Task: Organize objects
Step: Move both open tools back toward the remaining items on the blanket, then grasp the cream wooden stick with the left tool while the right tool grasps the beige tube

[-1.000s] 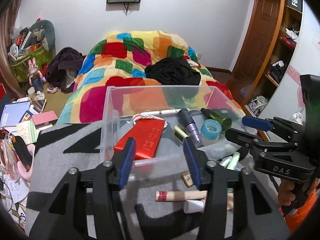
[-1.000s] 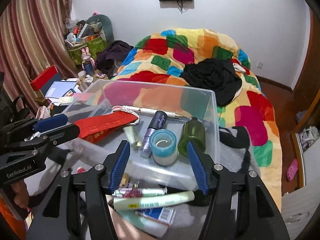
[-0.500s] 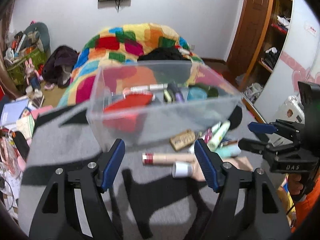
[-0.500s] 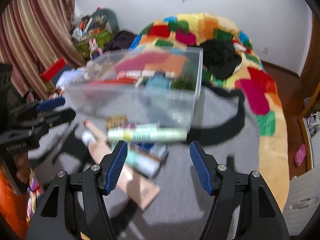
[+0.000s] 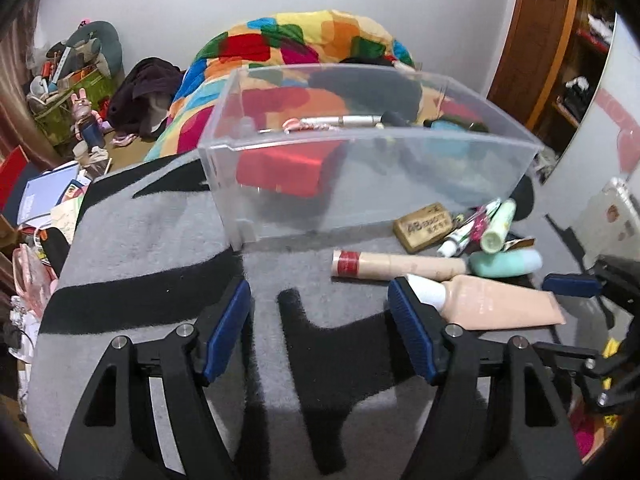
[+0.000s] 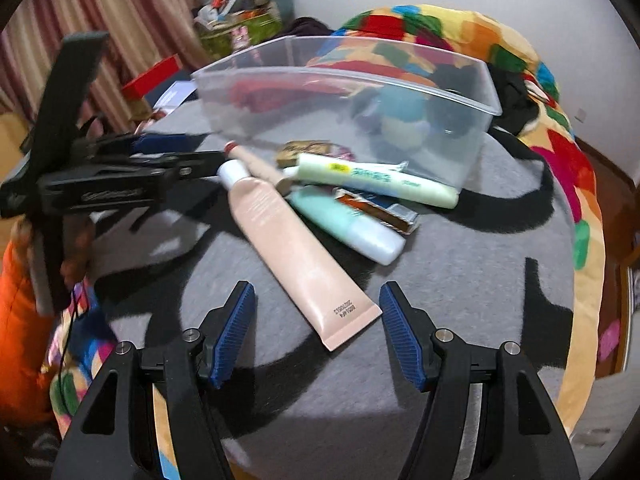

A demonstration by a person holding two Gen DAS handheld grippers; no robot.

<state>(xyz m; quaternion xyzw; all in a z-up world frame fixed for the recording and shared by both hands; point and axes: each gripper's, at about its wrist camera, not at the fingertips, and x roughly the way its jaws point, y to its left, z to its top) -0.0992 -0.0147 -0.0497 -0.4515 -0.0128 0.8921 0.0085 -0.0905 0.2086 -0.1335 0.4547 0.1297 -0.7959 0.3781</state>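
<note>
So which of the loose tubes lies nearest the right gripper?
The big beige tube: its crimped end lies just ahead of the right gripper; the green tube lies further back by the bin.

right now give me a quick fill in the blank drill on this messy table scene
1. The clear plastic bin sits on a grey and ____ blanket.
2. The big beige tube has a ____ cap.
3. The flat red packet lies ____ the bin.
4. The right gripper holds ____.

Missing words: black; white; inside; nothing
</note>
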